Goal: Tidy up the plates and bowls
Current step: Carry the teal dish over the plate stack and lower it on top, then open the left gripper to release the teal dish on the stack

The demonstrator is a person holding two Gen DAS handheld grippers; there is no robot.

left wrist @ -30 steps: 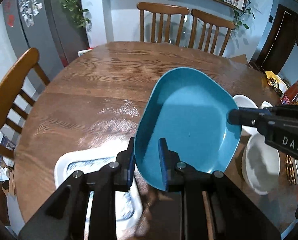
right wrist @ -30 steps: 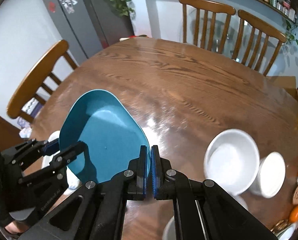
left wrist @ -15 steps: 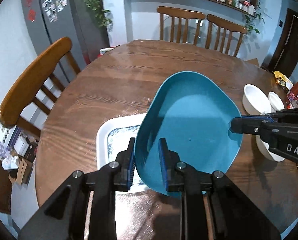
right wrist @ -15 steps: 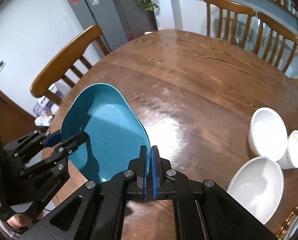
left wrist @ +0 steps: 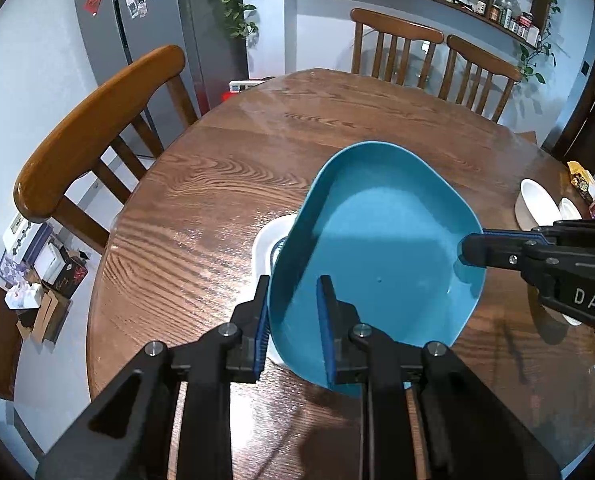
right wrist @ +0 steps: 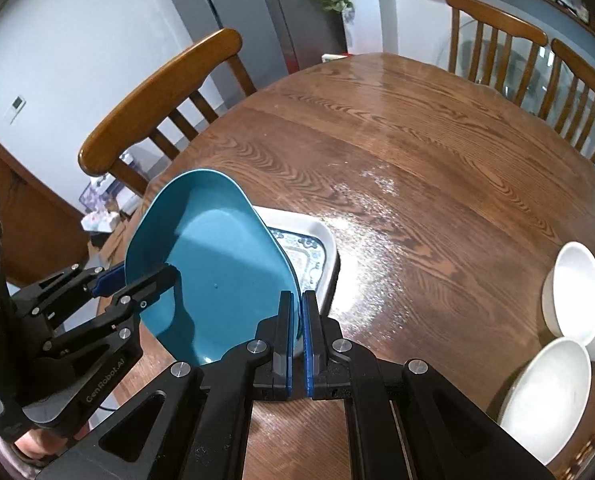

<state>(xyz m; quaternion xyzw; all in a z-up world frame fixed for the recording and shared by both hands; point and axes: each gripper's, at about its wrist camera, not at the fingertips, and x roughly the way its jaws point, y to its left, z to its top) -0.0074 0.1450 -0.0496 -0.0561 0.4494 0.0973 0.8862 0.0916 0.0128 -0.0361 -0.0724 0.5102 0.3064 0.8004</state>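
- The left gripper (left wrist: pixel 293 320) has its fingers closed on the near rim of the teal plate (left wrist: pixel 381 248), 1 finger inside the rim and 1 outside.
- The right gripper (right wrist: pixel 297 332) pinches the opposite rim, fingers almost together.
- The plate hangs tilted above a white patterned dish (right wrist: pixel 313 240) on the wooden counter (right wrist: pixel 437 168).
- 3 white bowls (right wrist: pixel 573 288) sit well apart, at the counter's right edge.

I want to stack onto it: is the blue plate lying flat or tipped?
Tipped: the blue plate hangs slanted above the white patterned dish, its rim clamped by both grippers.
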